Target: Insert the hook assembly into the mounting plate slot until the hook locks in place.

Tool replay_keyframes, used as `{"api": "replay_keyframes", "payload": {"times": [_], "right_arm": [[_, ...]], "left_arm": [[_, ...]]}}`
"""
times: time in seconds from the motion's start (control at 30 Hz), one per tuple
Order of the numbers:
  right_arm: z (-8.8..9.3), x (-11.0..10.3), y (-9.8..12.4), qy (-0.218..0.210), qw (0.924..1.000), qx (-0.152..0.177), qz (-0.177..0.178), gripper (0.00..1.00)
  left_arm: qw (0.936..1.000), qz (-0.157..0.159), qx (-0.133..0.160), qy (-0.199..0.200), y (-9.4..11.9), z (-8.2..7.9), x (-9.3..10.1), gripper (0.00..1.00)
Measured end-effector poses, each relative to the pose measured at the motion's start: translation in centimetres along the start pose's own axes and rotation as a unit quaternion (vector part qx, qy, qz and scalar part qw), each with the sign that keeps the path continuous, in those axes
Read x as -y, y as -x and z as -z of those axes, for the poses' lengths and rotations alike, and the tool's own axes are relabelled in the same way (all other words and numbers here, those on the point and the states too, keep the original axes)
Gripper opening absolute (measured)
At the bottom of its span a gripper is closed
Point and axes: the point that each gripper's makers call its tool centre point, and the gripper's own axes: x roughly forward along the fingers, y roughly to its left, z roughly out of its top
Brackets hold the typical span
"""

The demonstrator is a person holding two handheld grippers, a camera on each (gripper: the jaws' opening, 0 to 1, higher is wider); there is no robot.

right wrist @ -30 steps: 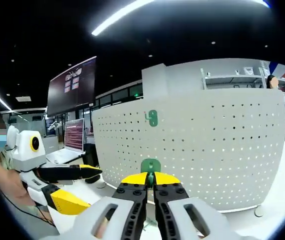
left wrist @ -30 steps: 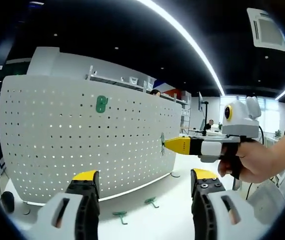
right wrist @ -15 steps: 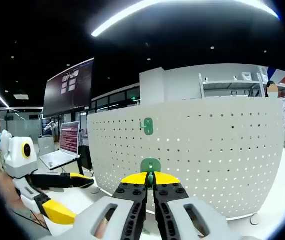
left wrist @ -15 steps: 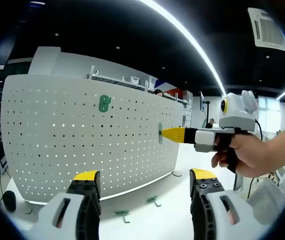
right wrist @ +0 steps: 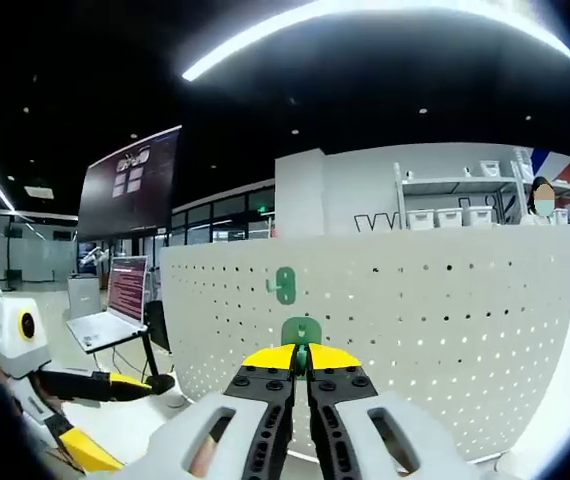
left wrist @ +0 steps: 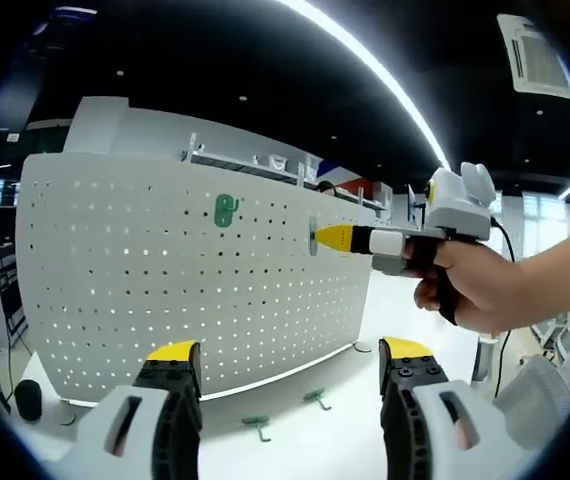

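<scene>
A white perforated mounting plate [left wrist: 165, 280] stands upright on the table, with one green hook [left wrist: 226, 210] fixed in its upper part. My right gripper [left wrist: 319, 238] comes in from the right, held by a hand, shut on a second green hook [left wrist: 312, 237] at the plate's face. In the right gripper view the held hook [right wrist: 301, 329] sticks up between the shut jaws of my right gripper [right wrist: 301, 356], before the plate [right wrist: 425, 330] and below the fixed hook [right wrist: 283, 285]. My left gripper [left wrist: 290, 362] is open, low before the plate, and my left gripper [right wrist: 130, 420] appears at lower left.
Two loose green hooks [left wrist: 257, 426] [left wrist: 315, 398] lie on the white table at the plate's foot. A small black object [left wrist: 27, 398] sits at the left end. A laptop [right wrist: 100, 322] and a large wall screen [right wrist: 130, 190] stand behind, left of the plate.
My right gripper has carried the hook up and to the left along the plate's face. My left gripper stays open, its view shifted slightly.
</scene>
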Motion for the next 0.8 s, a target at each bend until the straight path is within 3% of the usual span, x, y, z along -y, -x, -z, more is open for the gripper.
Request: {"api": "replay_keyframes", "payload": {"times": [0.37, 0.8], "right_arm": [[-1.7, 1.3, -2.2, 0.019, 0.9994, 0.017, 0.021, 0.01], [-2.5, 1.1, -4.3, 0.021, 0.9985, 0.038, 0.034, 0.01]], "left_arm": [[0.9999, -0.012, 0.005, -0.002, 0.8, -0.2, -0.8, 0.74], [0.9997, -0.024, 0.008, 0.003, 1.6, -0.4, -1.7, 0.74]]}}
